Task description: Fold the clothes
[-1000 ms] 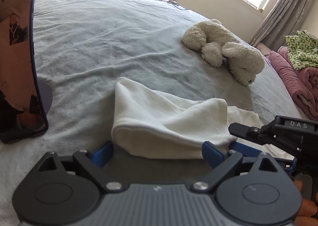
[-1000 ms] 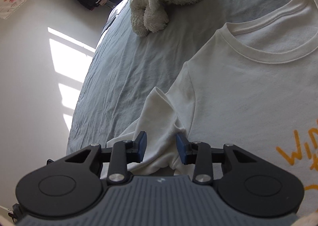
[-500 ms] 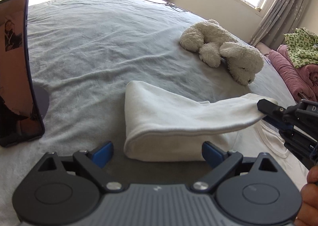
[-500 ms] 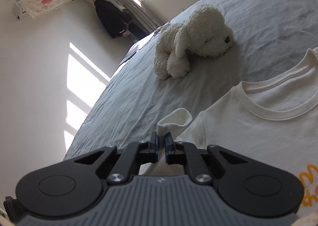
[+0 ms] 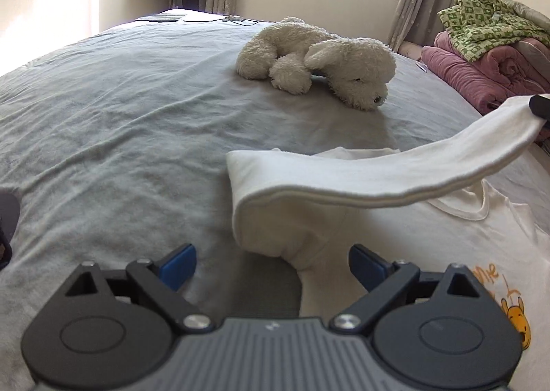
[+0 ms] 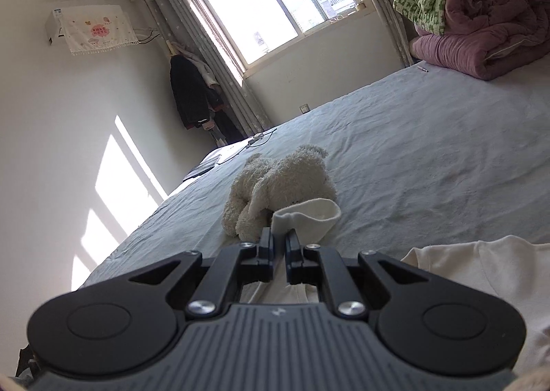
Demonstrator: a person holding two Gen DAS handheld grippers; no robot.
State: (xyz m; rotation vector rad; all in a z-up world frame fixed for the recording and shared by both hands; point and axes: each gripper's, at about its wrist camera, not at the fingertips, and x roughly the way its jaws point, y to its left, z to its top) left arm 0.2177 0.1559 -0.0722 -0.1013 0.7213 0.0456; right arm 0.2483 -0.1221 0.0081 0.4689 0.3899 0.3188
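The white cotton T-shirt point(image 5: 429, 246) with a little orange cartoon print lies flat on the big bed with the grey-blue sheet point(image 5: 120, 122). Its short sleeve point(image 5: 361, 181) is pulled up off the bed and stretched out to the right, like a floppy white band in the air. My right gripper point(image 6: 279, 242) has its fingers point(image 6: 265, 243) squeezed together on the end of that sleeve. In the right wrist view the white cuff sticks out past the tips. In the left wrist view only a dark tip of that gripper shows at the right edge, touching the sleeve's end.

My left gripper point(image 5: 271, 262) sits low by the bed, just in front of where the sleeve joins the shirt. Its blue-padded fingers point(image 5: 178, 262) are wide apart and hold nothing. The sleeve's fold lies between them, a bit farther out.

Behind the shirt, on the bed, lies a fluffy white toy dog point(image 5: 319, 61) on its side. It is near the shirt but not touching it. Far off at the right side of the bed is a rolled pink quilt point(image 5: 481, 74) with a green checked cloth point(image 5: 488, 21) piled on top. A bright window point(image 6: 271, 2) with grey curtains is at the back wall, and dark clothes point(image 6: 192, 95) hang in the corner.
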